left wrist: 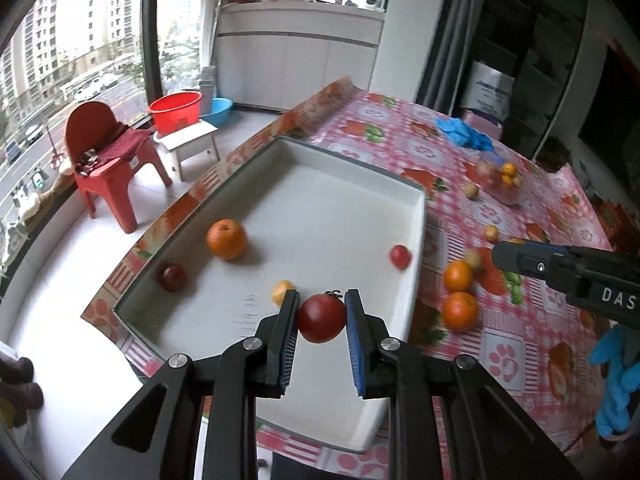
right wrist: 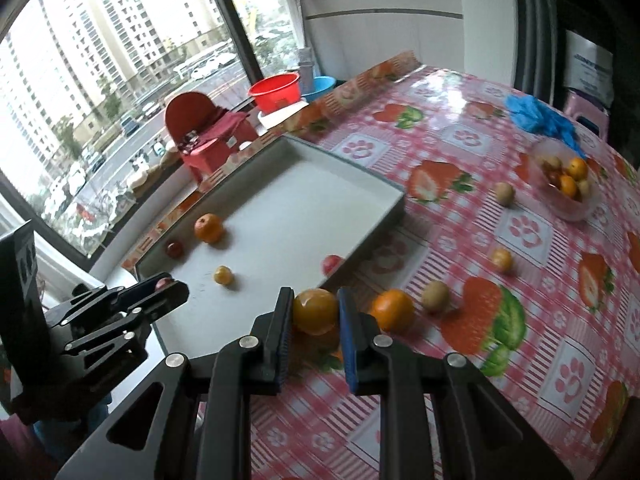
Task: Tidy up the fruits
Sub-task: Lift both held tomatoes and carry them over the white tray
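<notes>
Gripping a dark red tomato (left wrist: pixel 321 318) between both pads, my left claw (left wrist: pixel 322 312) hangs over the near end of the white tray (left wrist: pixel 416 240), the fruit clamped with its stem end up. Just past the left finger a small yellow fruit (left wrist: pixel 282 290) lies on the tray floor. Farther in sit a large orange (left wrist: pixel 226 239), a dark red fruit (left wrist: pixel 172 276) near the left wall and a small red tomato (left wrist: pixel 400 256) against the right wall.

My right claw (right wrist: pixel 315 310) is closed on an orange (right wrist: pixel 314 310), both pads pressed to its sides, low over the pink patterned tablecloth (right wrist: pixel 520 232) just outside the tray's right wall. I cannot tell whether that orange is lifted or touching the cloth. Just to its right a second orange (right wrist: pixel 393 310) lies on the cloth, and beside that a brownish-green fruit (right wrist: pixel 436 296). Farther out are a small yellow fruit (right wrist: pixel 501 260) and another tan one (right wrist: pixel 504 193), well apart from each other. Near the far right edge a clear bowl (right wrist: pixel 576 210) holds more oranges and small fruit, and blue gloves (right wrist: pixel 536 114) lie crumpled beyond it.
</notes>
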{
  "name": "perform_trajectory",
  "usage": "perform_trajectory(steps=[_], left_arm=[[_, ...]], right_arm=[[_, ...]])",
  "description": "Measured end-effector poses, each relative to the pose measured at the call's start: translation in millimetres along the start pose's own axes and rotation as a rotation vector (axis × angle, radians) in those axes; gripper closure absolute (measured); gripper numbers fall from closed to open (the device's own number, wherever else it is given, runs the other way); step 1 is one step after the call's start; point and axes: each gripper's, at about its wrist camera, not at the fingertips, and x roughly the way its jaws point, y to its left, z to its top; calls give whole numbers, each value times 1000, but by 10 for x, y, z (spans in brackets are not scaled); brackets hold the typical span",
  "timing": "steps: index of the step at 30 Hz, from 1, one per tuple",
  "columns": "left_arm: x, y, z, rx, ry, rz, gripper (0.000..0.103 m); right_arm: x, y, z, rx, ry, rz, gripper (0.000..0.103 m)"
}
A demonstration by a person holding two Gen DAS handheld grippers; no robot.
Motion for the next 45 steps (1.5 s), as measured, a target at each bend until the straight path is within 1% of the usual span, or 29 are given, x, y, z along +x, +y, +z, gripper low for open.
perform_trajectory(steps=[4,9,19,30,37,45], left_arm=[[69,102,-27,-9,4,16,79],[162,214,-29,-33,17,13,79],[290,330,42,-40,34,23,79],[403,365,83,-43,52,38,79],[472,353,93,-39,65,48,79],[561,323,85,-32,87,54,79]], right_arm=[[175,143,59,-21,33,13,79],[304,283,150,-49,47,22,79],[510,422,271,-65,77,52,79],[678,420,431,-63,92,65,79],[800,353,389,-46,117,68,79],[860,255,366,-32,124,65,79]])
